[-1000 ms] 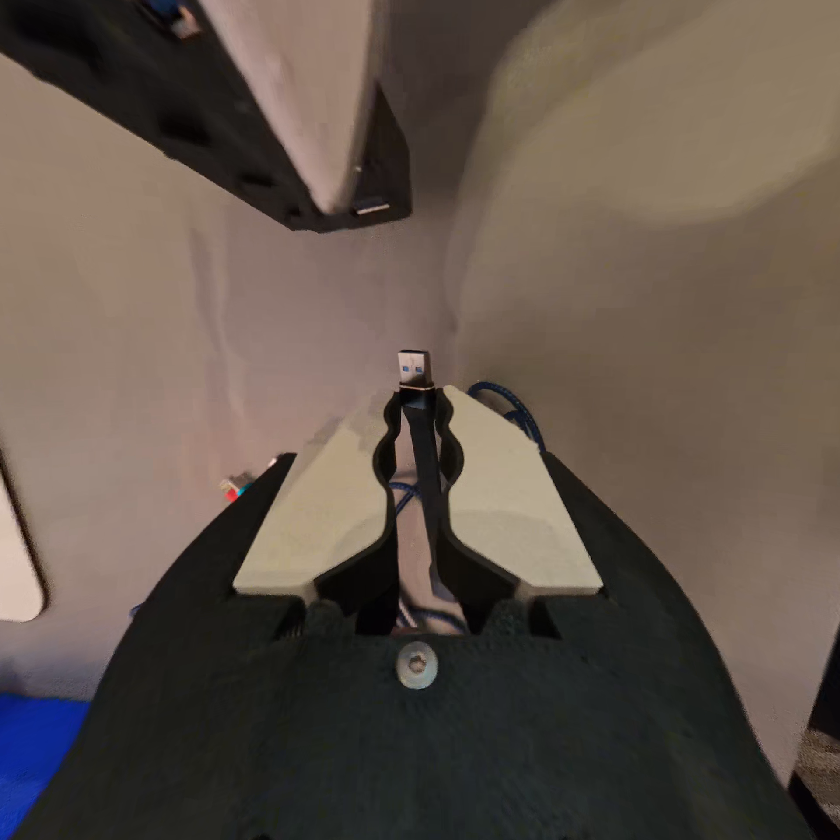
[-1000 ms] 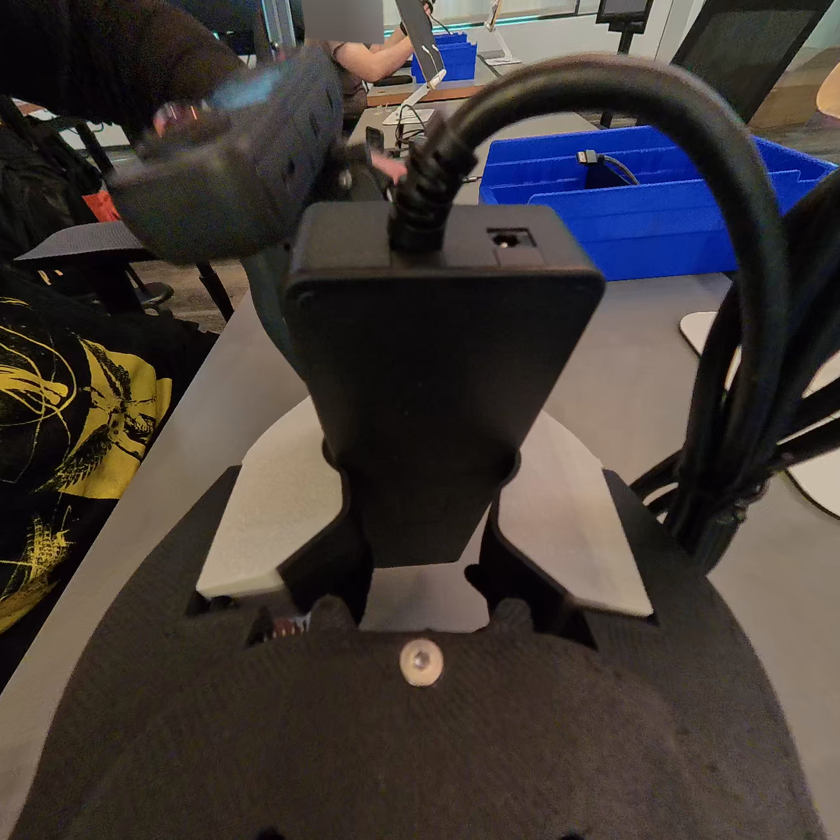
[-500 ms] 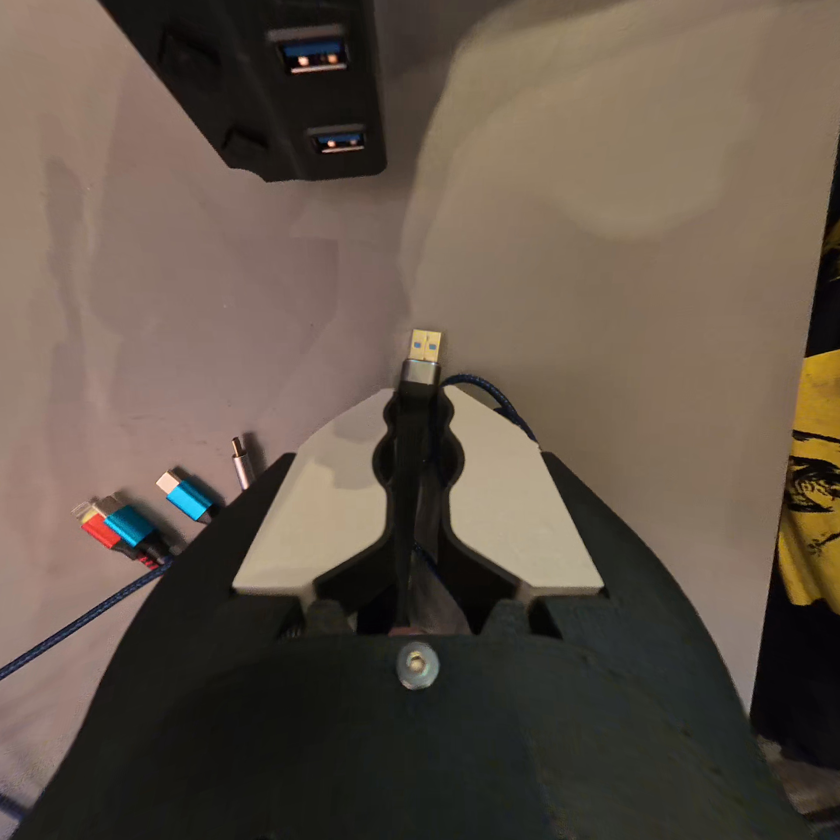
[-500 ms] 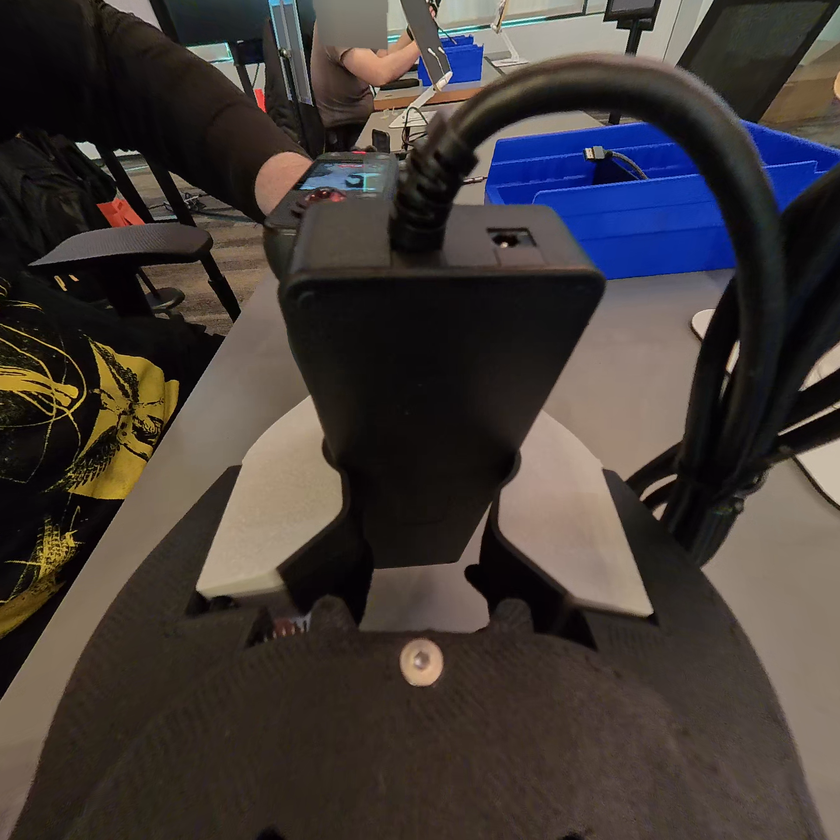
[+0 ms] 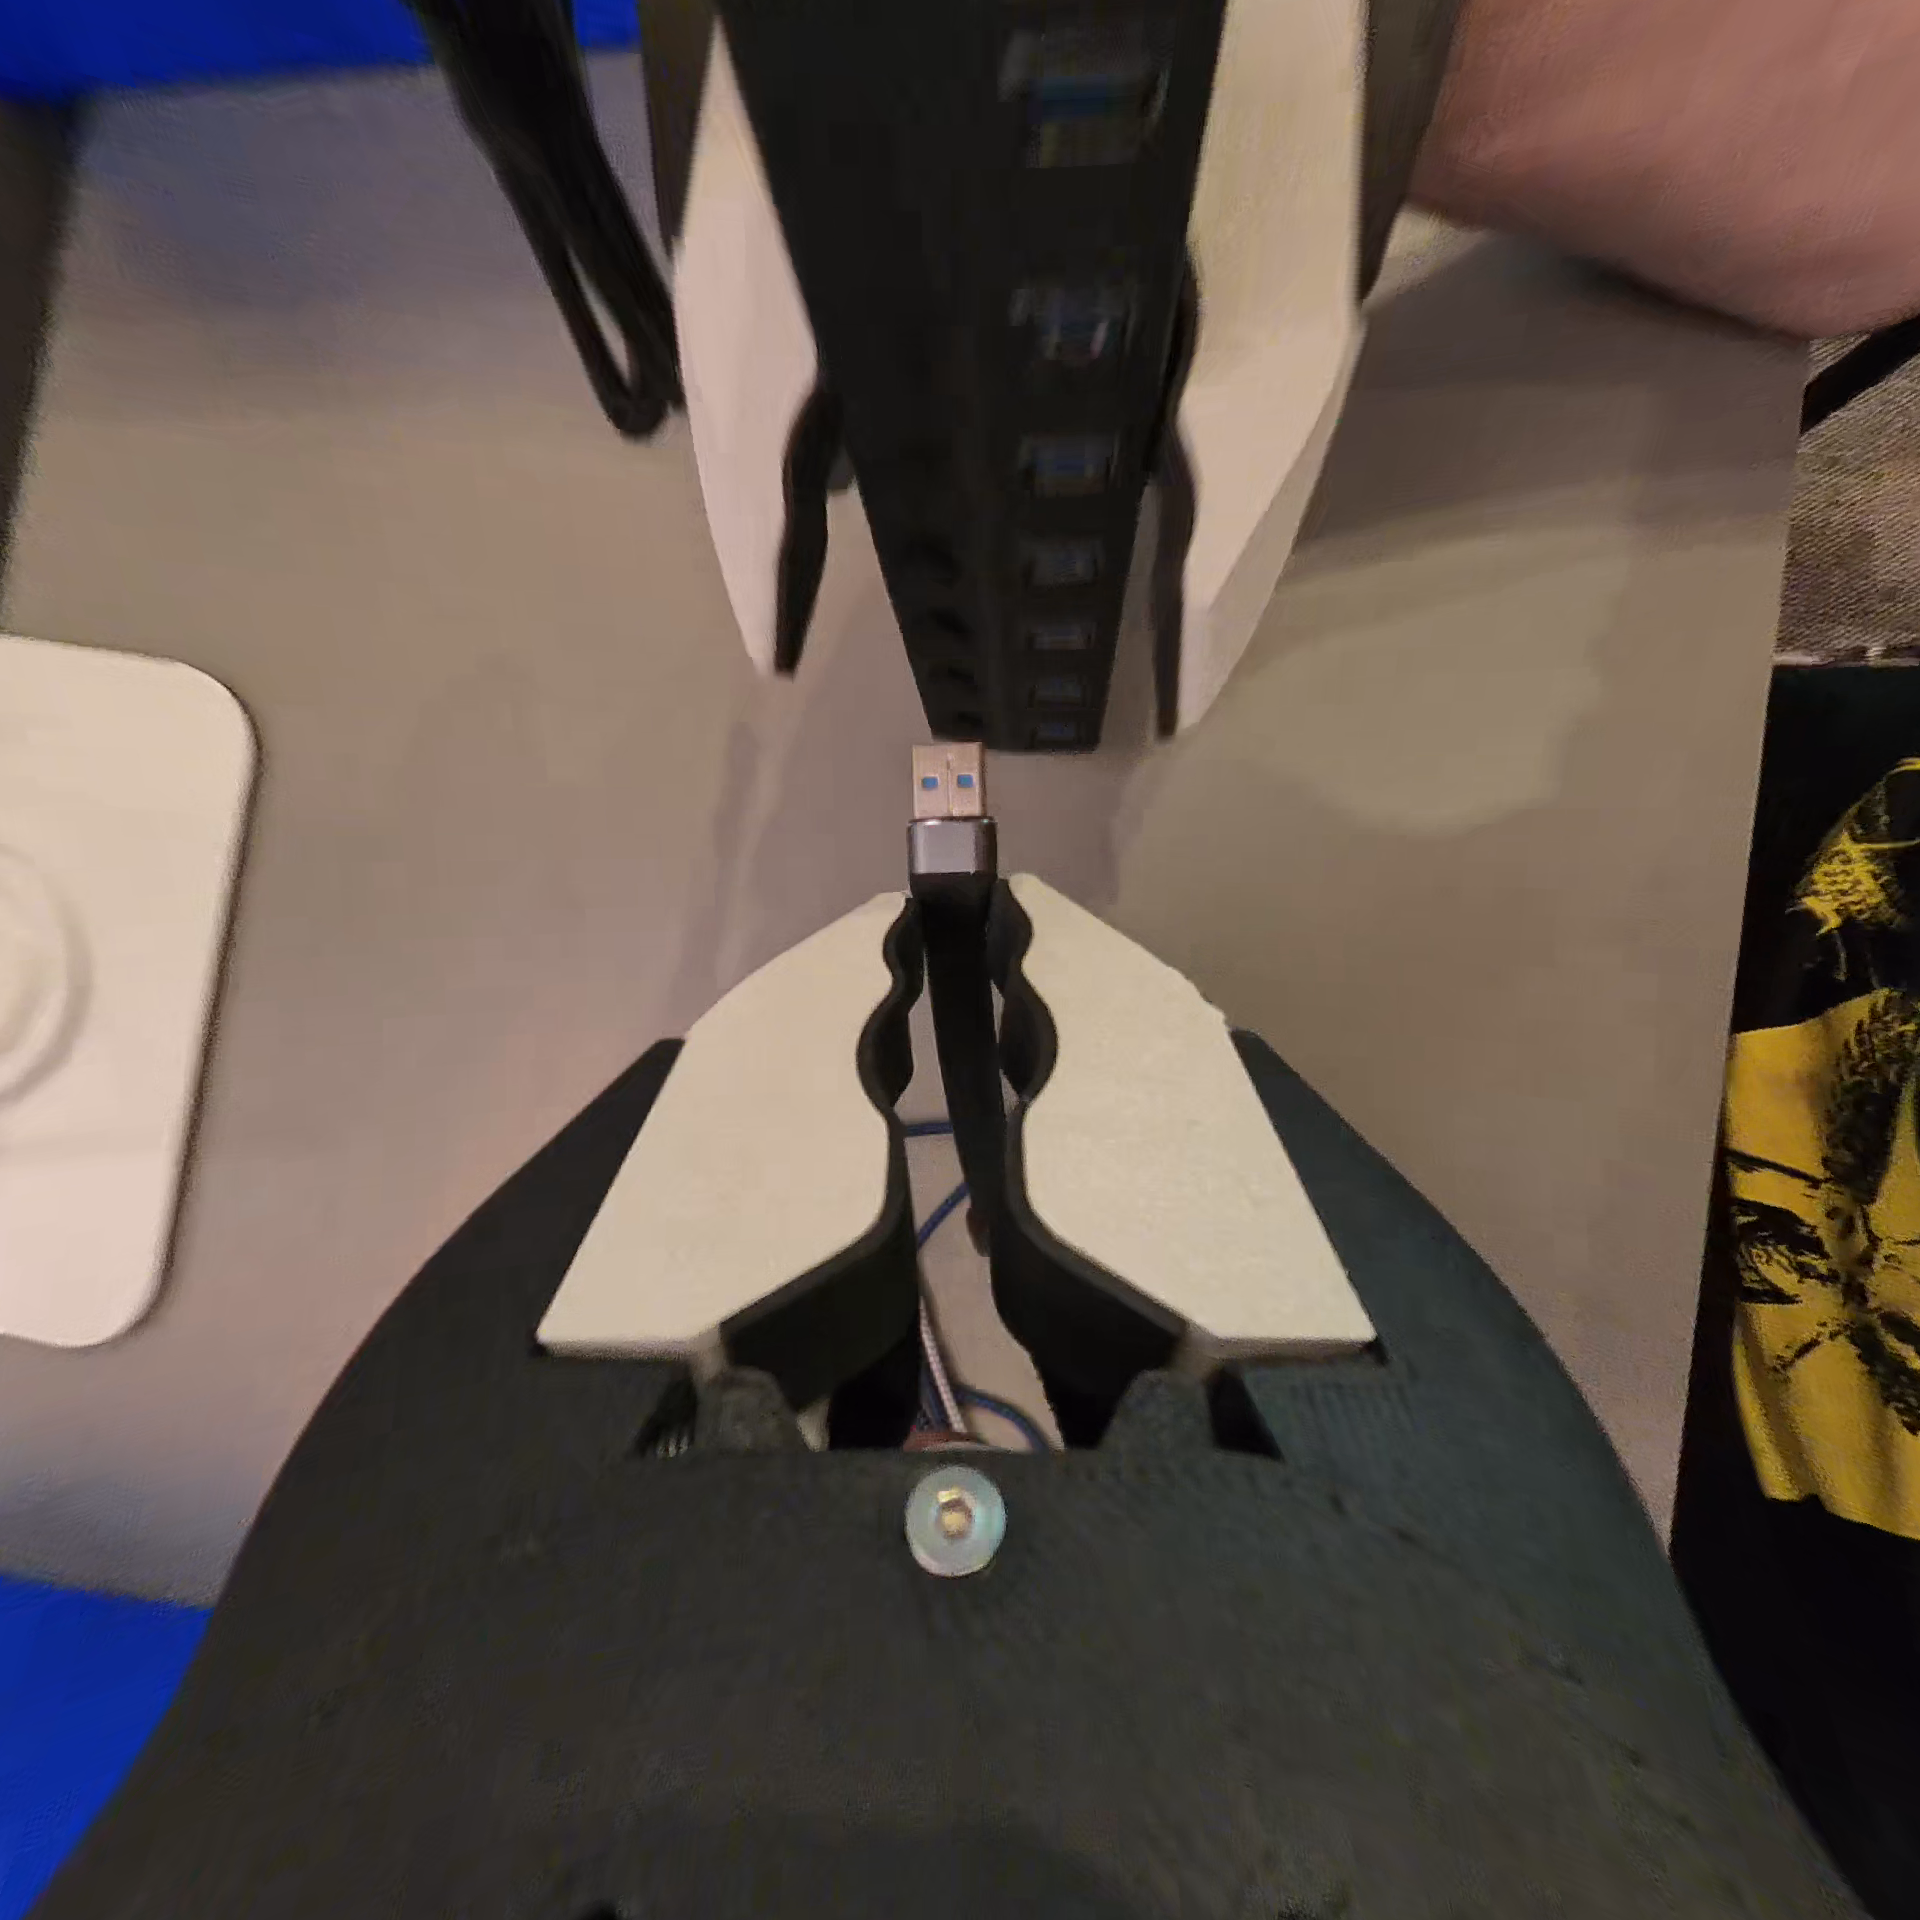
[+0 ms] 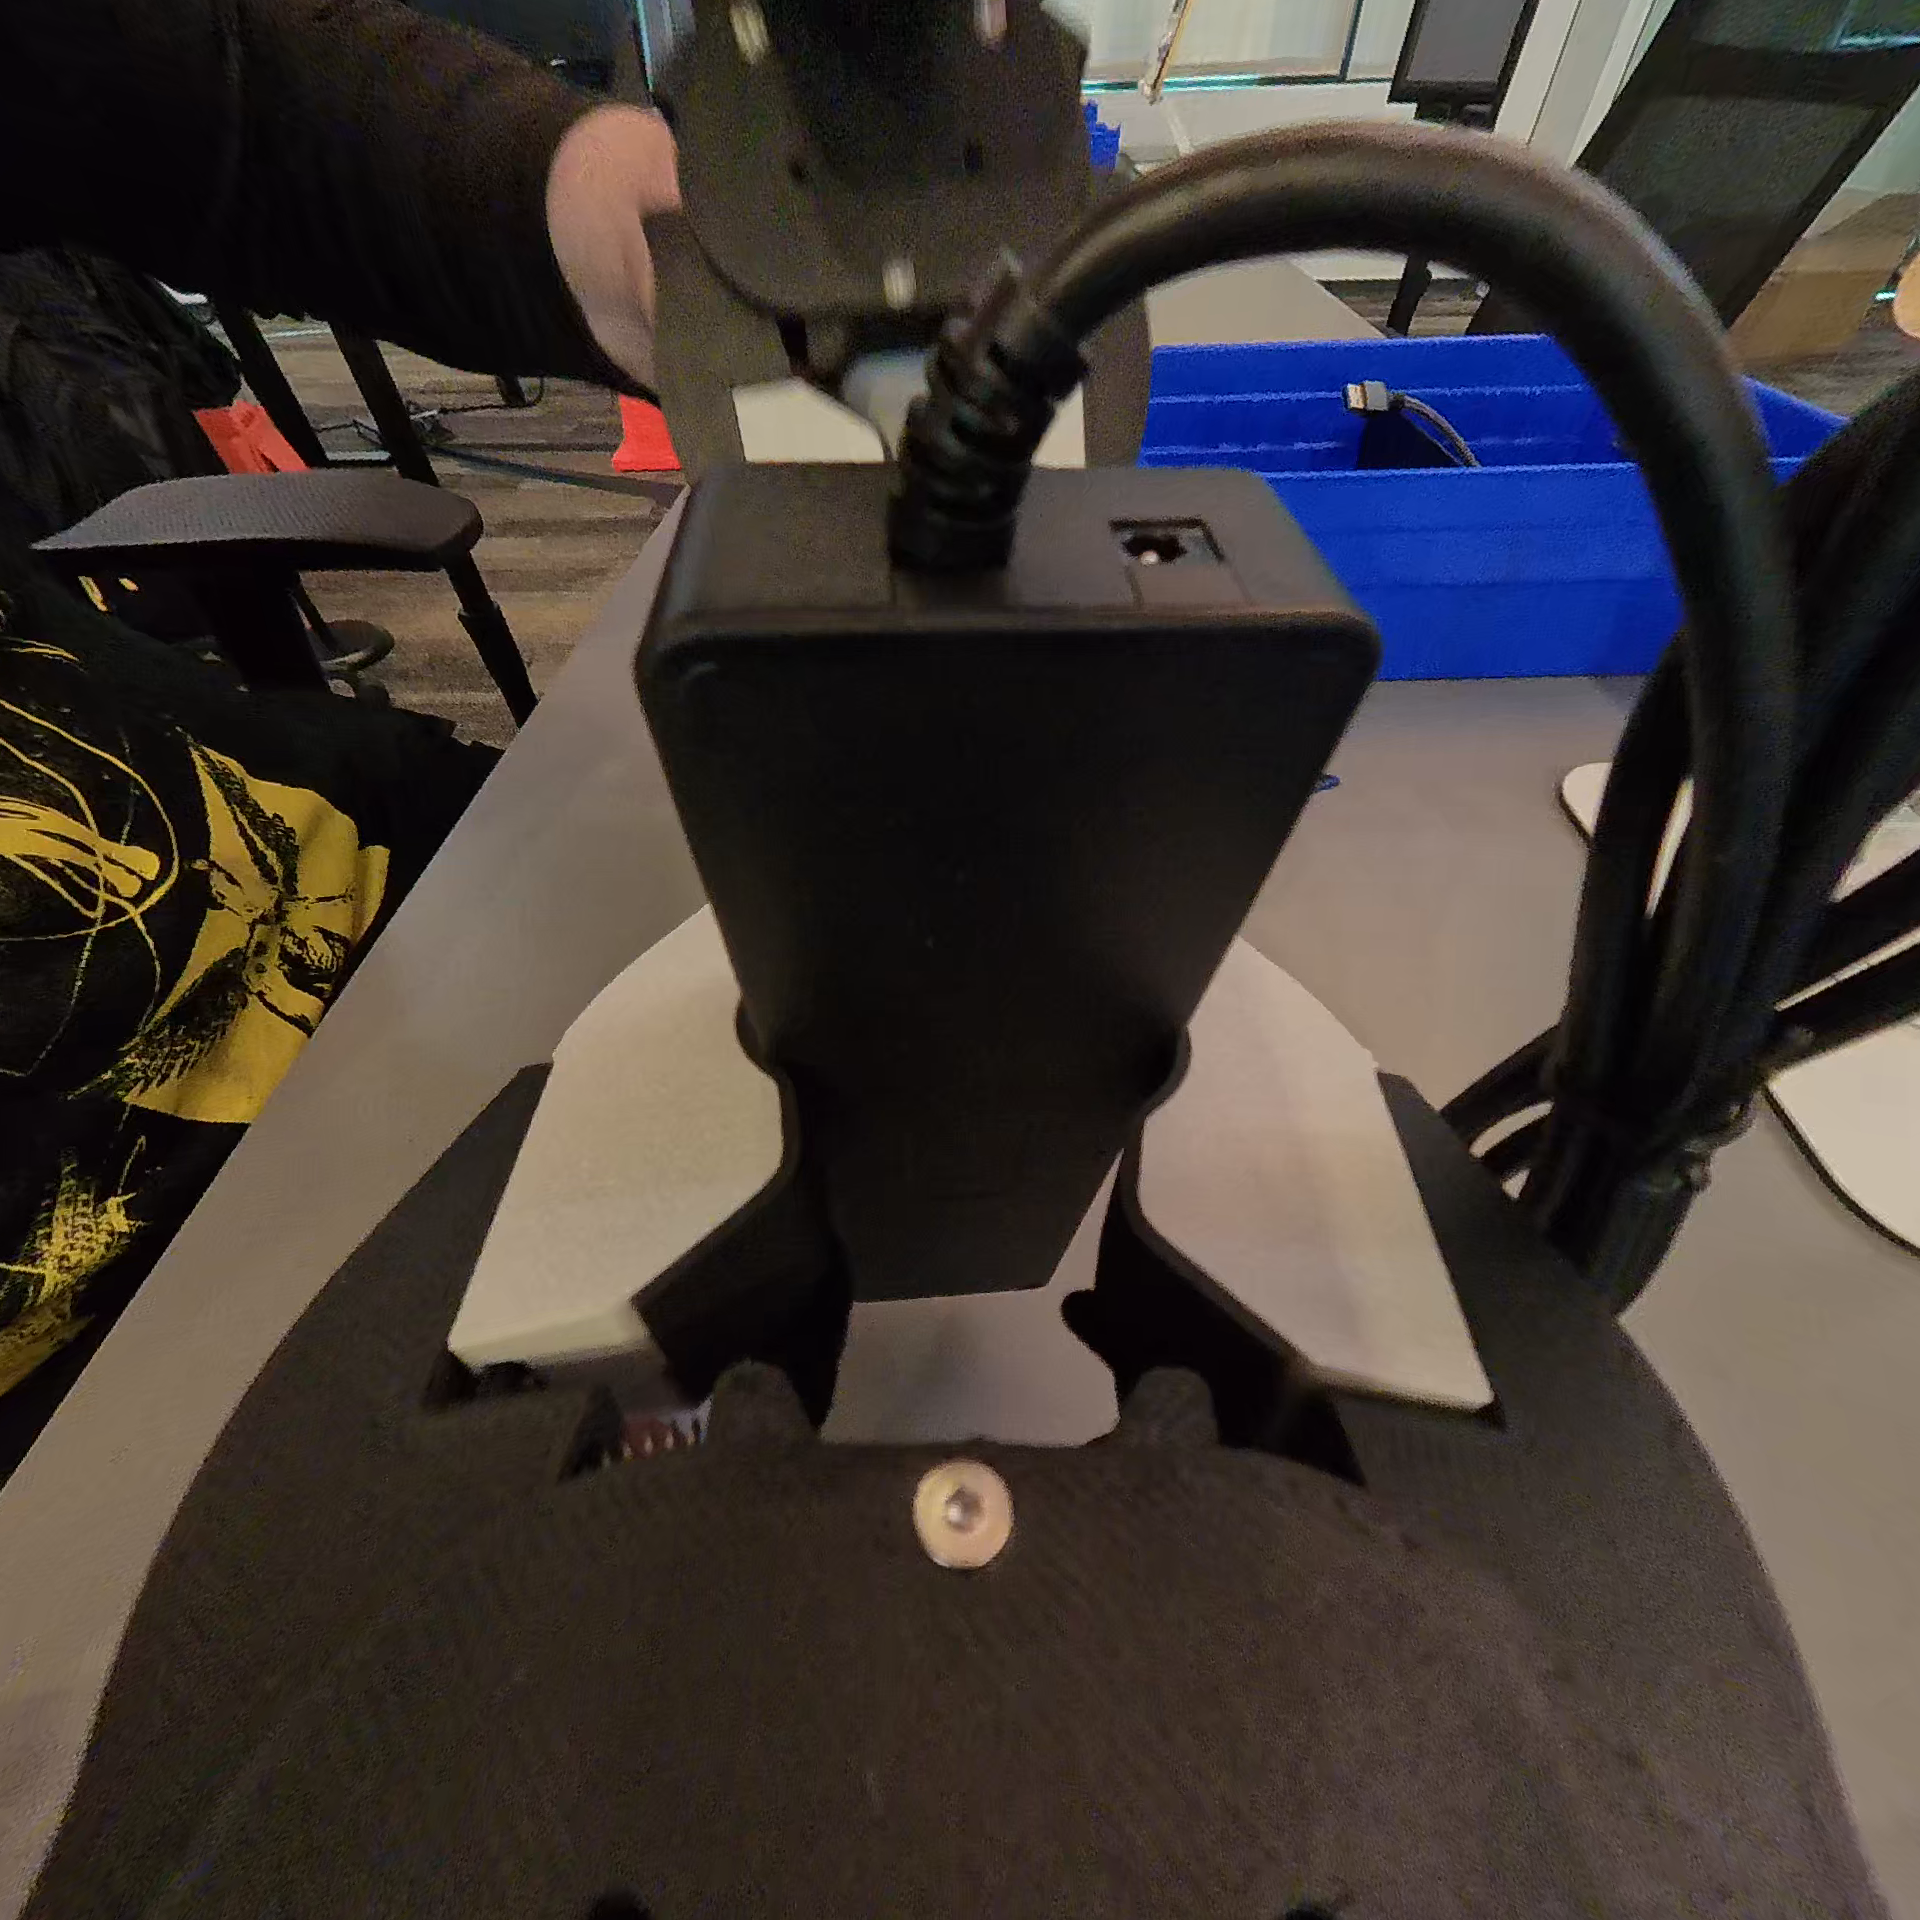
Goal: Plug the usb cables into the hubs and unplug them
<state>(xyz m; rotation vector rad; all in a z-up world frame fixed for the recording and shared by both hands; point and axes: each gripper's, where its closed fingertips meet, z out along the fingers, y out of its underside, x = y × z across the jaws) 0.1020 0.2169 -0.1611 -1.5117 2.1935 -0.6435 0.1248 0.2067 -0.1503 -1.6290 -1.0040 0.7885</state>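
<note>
Left tool [image 5: 951, 894] clamps the black-sleeved silver USB-A plug [image 5: 948, 795], which has swung into line just below the long black plastic hub [image 5: 1023, 416] at twelve o'clock. Right tool [image 6: 961, 1039] grips that hub above the grey worktop [image 5: 416, 520], so insertion looks imminent.

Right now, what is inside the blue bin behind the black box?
A grey cable with a silver plug pokes up inside the blue bin. The rest of the bin's inside is hidden behind its wall and the black box, which the right fingers hold.
</note>
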